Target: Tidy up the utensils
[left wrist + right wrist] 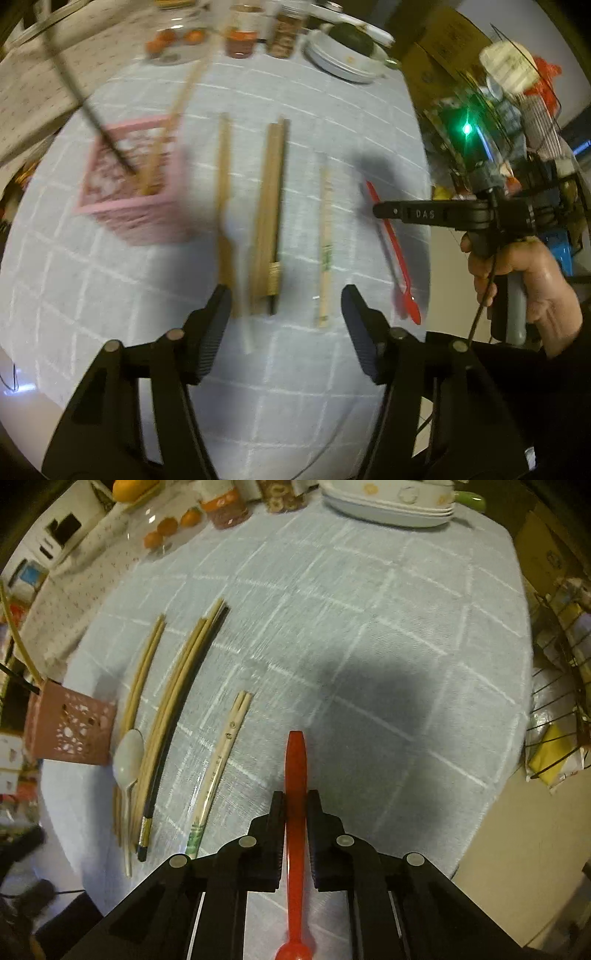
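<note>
Pale blue checked cloth covers the desk (pixel 369 627), with stacked white plates (pixel 388 509), jars and a few oranges (pixel 168 526) along its far edge. Utensils lie in a row on the cloth: a bundle of wooden chopsticks (pixel 269 218), a thinner pair (pixel 222 206) beside a white plastic spoon (pixel 128 757), a paper-wrapped pair of chopsticks (pixel 216 771), and a red spoon (pixel 295 775) nearest the right edge. At the left end of the row stands a pink perforated holder (pixel 135 181) with a few sticks leaning out of it; it is blurred in the left wrist view.

The right gripper (pixel 295 801) points down at the desk, and its fingers (pixel 277 812) are closed on the red spoon's handle, the bowl end towards the camera. A bare hand (pixel 524 280) grasps that gripper's handle.

The left gripper (pixel 284 306) hangs over the near ends of the wooden chopsticks with its fingers (pixel 216 317) apart. The pictures do not show them touching any utensil.
</note>
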Demonstrator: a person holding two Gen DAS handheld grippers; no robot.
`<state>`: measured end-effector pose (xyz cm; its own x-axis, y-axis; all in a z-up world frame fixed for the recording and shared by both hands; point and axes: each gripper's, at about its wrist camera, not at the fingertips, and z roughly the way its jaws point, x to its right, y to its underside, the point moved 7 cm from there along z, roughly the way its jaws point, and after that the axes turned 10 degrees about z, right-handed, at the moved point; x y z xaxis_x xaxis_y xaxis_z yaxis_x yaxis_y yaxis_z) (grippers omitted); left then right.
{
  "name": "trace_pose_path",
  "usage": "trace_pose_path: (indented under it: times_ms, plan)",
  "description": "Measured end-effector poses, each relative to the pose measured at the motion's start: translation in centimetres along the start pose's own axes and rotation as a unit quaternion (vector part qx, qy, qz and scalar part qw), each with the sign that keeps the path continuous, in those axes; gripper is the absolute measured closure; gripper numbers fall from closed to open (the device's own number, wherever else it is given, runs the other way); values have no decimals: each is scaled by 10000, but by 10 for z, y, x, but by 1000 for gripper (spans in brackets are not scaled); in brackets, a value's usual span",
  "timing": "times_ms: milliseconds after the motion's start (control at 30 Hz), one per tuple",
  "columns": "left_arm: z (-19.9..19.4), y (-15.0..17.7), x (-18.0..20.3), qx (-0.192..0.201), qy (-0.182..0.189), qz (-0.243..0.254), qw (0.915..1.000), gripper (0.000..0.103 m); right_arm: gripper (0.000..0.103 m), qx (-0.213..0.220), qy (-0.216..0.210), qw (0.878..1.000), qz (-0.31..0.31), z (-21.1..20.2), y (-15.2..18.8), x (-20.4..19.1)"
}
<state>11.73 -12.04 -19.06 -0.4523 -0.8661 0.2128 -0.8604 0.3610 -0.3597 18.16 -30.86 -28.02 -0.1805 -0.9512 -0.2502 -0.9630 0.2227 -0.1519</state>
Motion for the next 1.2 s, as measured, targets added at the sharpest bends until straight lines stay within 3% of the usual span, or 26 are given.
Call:
trace_pose_path:
  times_ms: [233, 467, 700, 767, 833, 1000, 1200]
  plan:
    - [50, -37, 35, -15, 106, 146, 9998, 73, 92, 52, -274, 9996, 81, -26, 9, 17]
    - [107, -69, 42, 136, -266, 119, 9995, 75, 92, 82, -410, 9990, 132, -28, 10, 15]
    - [136, -82, 33, 200, -488, -60, 9986, 75, 92, 16, -474, 9989, 55, -25, 6, 8]
    - [136, -84, 33, 259, -551, 23, 9981, 79, 92, 12, -481, 9988, 21, -26, 6, 6]
    - [135, -84, 30, 236, -646, 54, 9976, 93, 92, 24, -469, 9989, 16, -27, 6, 7]
    - [126, -82, 26, 291, -589, -5, 9978, 94, 92, 130, -416, 9990, 34, -32, 5, 3]
    - [86, -79, 27, 592, -531, 104, 9968, 96, 92, 527, -459, 9975, -91, -58, 5, -11]
